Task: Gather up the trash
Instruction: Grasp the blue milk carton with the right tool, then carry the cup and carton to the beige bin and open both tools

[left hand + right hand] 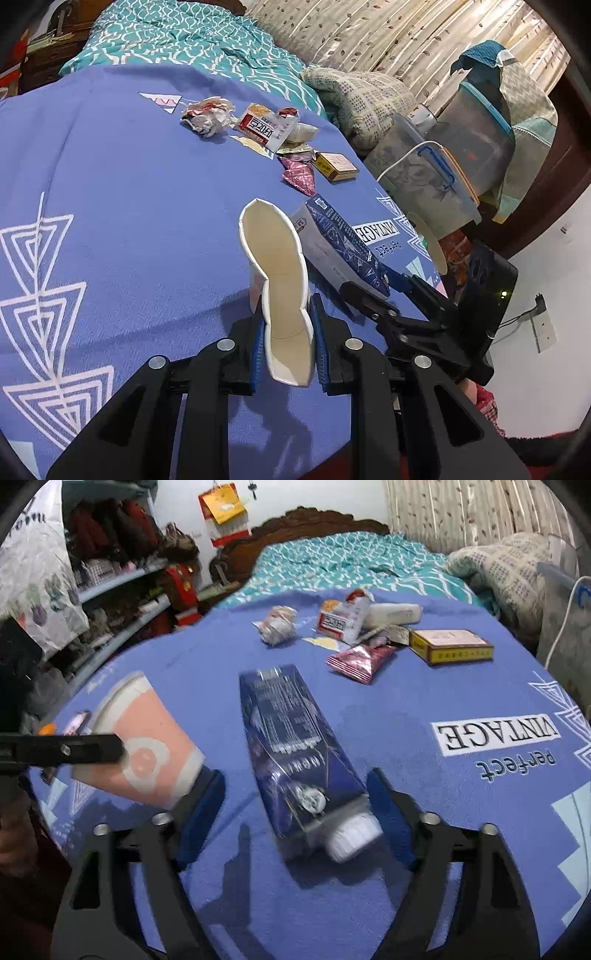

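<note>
— What is shown of the room?
— Bedroom clutter is seen around a bed spread with a purple blanket, on which trash is scattered.
— How is the left tool set?
— It is closed onto a paper cup, which is squeezed flat between the pads.
— And the right tool?
— It is spread wide around a blue carton; the carton's white cap end lies between the fingers, and contact cannot be told. Wrappers and a yellow box are left farther up the blanket.
</note>
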Motion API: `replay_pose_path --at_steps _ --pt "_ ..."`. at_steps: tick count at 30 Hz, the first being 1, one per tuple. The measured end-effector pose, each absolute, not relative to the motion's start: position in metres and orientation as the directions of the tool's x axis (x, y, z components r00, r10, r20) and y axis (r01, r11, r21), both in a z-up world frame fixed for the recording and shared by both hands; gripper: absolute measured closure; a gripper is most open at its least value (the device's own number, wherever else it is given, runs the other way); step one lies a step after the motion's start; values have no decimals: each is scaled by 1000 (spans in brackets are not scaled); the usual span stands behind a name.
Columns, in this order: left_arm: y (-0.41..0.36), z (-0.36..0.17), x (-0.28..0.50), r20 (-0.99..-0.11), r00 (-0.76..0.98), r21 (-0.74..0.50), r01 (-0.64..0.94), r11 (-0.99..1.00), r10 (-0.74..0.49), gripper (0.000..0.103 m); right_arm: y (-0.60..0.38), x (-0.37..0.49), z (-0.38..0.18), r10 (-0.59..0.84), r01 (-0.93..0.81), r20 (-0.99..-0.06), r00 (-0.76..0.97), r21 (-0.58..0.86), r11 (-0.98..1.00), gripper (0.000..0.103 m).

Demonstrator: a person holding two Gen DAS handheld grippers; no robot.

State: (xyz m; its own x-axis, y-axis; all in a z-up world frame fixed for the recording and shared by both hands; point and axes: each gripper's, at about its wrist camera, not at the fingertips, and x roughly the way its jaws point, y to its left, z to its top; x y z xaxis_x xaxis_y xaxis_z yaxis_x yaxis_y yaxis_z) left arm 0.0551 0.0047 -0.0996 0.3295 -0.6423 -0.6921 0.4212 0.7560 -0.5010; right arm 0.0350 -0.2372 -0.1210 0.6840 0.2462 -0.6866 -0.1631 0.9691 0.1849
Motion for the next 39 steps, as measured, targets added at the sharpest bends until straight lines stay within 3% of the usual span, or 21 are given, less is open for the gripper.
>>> replay_pose_path --at_steps 4,13,22,30,32,33,35,39 --pt "-12 -89 58 -680 335 -487 459 743 -652 83 -263 25 -114 288 -117 -644 708 295 948 51" --pt "-112 -64 80 -664 270 -448 603 660 -698 83 -354 -6 -110 122 122 -592 797 356 927 51" --pt "-308 -42 97 -666 97 -418 773 478 -739 83 -526 -59 -107 -146 450 -545 826 479 754 51" --pt "-477 -59 103 -724 45 -350 836 423 -688 79 -626 -62 -121 -245 579 -587 772 489 652 51" --pt "-502 -70 104 -742 61 -322 841 435 -667 72 -640 -57 -126 -249 588 -593 766 489 644 49" --pt "-514 -75 104 -750 75 -306 841 446 -657 69 -644 -53 -128 -248 587 -593 766 489 645 43" --pt "-529 -86 106 -777 106 -263 841 472 -621 42 -653 -44 -132 -247 593 -601 760 489 640 27" --pt "-518 -91 105 -771 149 -233 840 491 -620 43 -655 -59 -126 -289 587 -546 787 515 625 28"
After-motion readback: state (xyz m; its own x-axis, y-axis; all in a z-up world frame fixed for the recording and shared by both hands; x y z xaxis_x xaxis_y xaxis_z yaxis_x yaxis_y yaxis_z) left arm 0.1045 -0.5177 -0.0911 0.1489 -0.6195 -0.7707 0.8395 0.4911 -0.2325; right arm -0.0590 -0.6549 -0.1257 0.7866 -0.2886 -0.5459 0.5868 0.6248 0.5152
